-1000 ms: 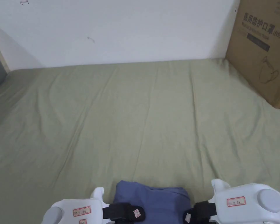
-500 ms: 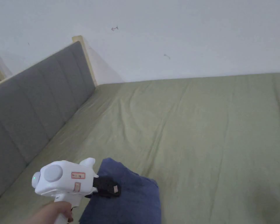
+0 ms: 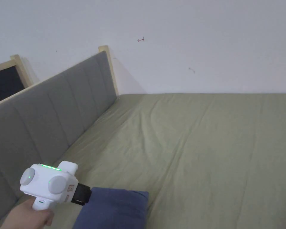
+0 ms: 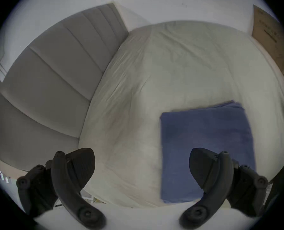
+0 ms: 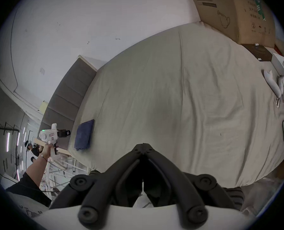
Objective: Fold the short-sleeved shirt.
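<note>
Two grippers: we had moved the left gripper (image 4: 142,164) off the shirt (image 4: 205,150), jaws apart; right gripper (image 5: 143,146) jaws together, empty. Shirt lay folded near the bed (image 3: 205,143) edge; folding looked finished.

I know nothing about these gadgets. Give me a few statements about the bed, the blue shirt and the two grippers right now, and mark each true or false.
1. The blue shirt lies folded in a compact rectangle on the bed sheet. True.
2. The left gripper is clamped on the shirt. False: its jaws stand wide apart and hold nothing.
3. The right gripper has its jaws closed together. True, with nothing between them.
4. A cardboard box stands at the far corner of the bed. True.
5. The shirt lies in the middle of the bed. False: it lies near the front edge, toward the grey headboard.
</note>
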